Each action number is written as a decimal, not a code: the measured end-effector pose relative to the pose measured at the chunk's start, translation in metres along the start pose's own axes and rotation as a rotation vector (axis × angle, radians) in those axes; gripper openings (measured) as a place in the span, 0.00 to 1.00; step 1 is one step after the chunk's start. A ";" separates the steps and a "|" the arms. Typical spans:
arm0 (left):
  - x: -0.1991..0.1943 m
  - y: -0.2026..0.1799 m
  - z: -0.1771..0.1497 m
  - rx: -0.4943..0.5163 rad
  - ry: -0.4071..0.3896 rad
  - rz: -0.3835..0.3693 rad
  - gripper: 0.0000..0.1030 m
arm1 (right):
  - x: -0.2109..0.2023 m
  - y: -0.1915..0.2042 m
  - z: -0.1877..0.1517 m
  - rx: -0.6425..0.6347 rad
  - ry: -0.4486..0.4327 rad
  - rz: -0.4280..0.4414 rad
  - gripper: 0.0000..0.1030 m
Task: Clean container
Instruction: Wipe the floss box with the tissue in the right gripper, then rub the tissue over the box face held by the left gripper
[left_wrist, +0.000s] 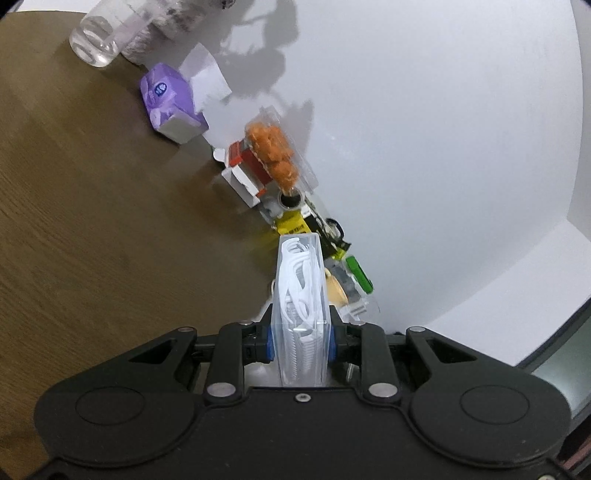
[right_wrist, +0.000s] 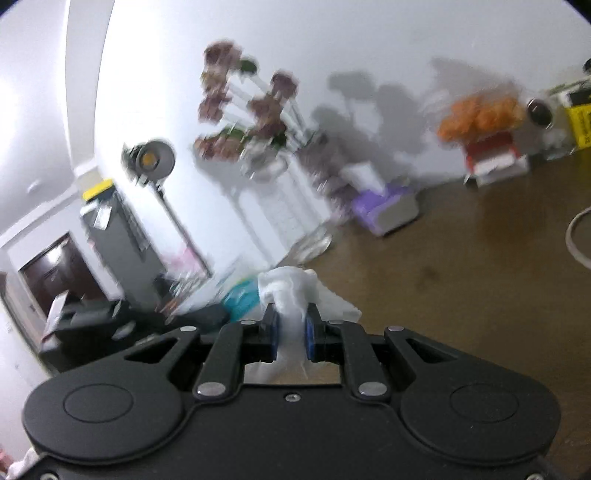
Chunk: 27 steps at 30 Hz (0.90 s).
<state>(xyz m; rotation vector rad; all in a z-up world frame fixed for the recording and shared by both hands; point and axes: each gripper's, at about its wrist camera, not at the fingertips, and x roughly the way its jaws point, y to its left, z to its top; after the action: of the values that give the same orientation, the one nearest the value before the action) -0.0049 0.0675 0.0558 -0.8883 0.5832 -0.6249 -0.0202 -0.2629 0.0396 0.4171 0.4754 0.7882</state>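
Left claw (left_wrist: 300, 341) clamped on clear container (left_wrist: 300, 295); right claw (right_wrist: 290, 328) pinching white tissue (right_wrist: 290, 291), surroundings blurred.

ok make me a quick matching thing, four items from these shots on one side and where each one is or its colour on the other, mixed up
1. clear container
2. white tissue
3. tissue pack
4. glass

a. purple, on the wooden table
b. held in the left gripper
c. far end of the table, clear
d. held in the right gripper

Pairs: 1-b, 2-d, 3-a, 4-c
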 end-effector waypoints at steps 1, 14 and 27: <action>0.001 0.000 0.001 0.001 -0.004 0.002 0.24 | 0.002 0.002 -0.004 -0.002 0.029 0.016 0.14; 0.002 -0.037 -0.053 0.484 0.122 0.122 0.24 | 0.000 -0.030 0.035 0.046 0.046 0.114 0.14; 0.028 -0.048 -0.077 0.752 0.155 0.263 0.24 | -0.002 -0.021 0.042 -0.027 0.108 0.109 0.14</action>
<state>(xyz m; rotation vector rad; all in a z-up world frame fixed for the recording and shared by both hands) -0.0511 -0.0153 0.0513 -0.0556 0.5323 -0.6098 0.0133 -0.2855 0.0630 0.3788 0.5460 0.9246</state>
